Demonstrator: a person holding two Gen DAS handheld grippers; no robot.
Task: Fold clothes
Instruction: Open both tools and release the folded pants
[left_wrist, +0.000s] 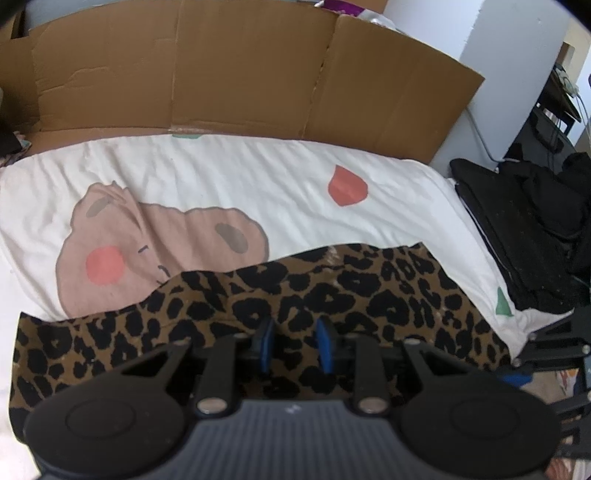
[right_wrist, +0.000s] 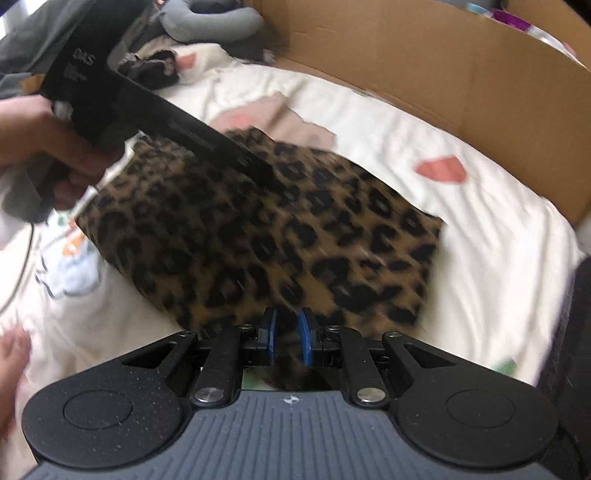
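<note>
The brown-and-black leopard-print fabric garment (left_wrist: 332, 295), long axis crosswise, is seen directly beneath both tongs, left (left_wrist: 295, 341) and right (right_wrist: 287, 338); both stand narrowly parted, any grip on it cannot be told.

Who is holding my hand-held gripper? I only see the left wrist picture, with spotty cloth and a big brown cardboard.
Observer: A person's hand grips the handle of the left hand-held gripper. Only the right wrist view shows it.
Operator: What is behind that hand?
Observer: A grey cushion lies at the far end of the bed, past the hand.
Operator: Where is the other one?
Observer: The right hand-held gripper is at the near edge of the leopard-print cloth, with cloth showing between its pads.
</note>
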